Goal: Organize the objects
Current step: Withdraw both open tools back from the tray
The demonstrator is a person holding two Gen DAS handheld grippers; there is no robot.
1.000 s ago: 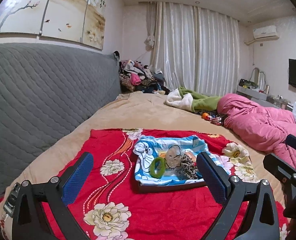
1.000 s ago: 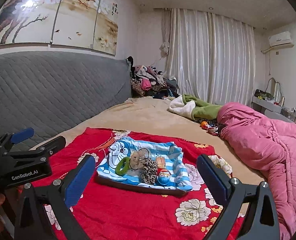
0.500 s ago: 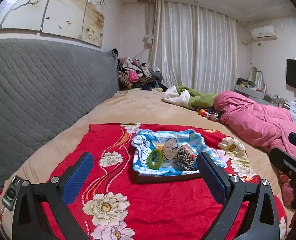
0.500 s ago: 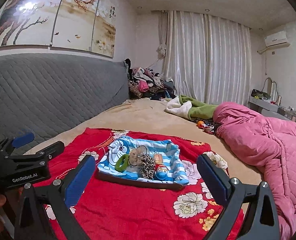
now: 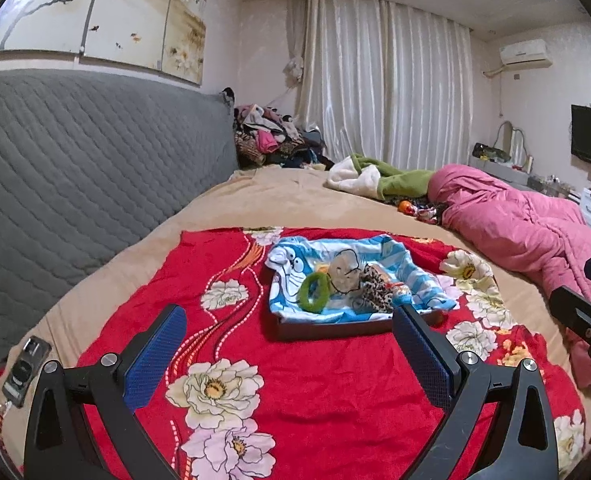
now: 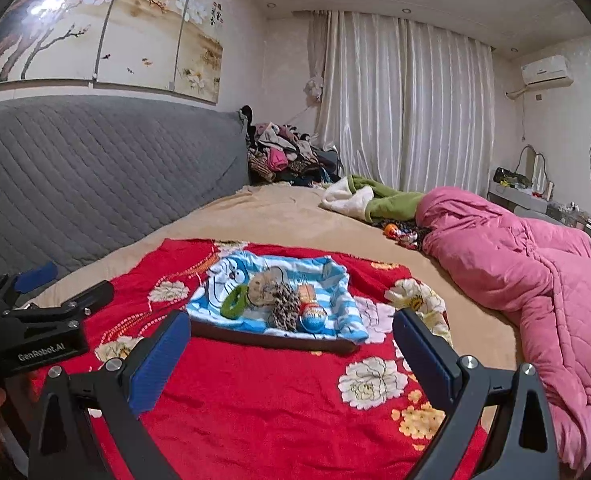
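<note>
Your left gripper (image 5: 287, 354) hangs above the red floral cloth (image 5: 295, 380) with its blue-padded fingers (image 5: 155, 356) spread wide and nothing between them; your right gripper (image 6: 291, 354) does the same, jaws wide apart and empty. The tray (image 6: 271, 340) lies ahead of both on that cloth, lined with a blue cartoon towel (image 6: 335, 276); inside it sit a green hair ring (image 6: 234, 301), a leopard-print scrunchie (image 6: 285, 309) and a small egg-shaped toy (image 6: 312, 316) — all close together. A pink quilt (image 6: 535, 280) lies well to the right on the bed — apart from the tray.
</note>
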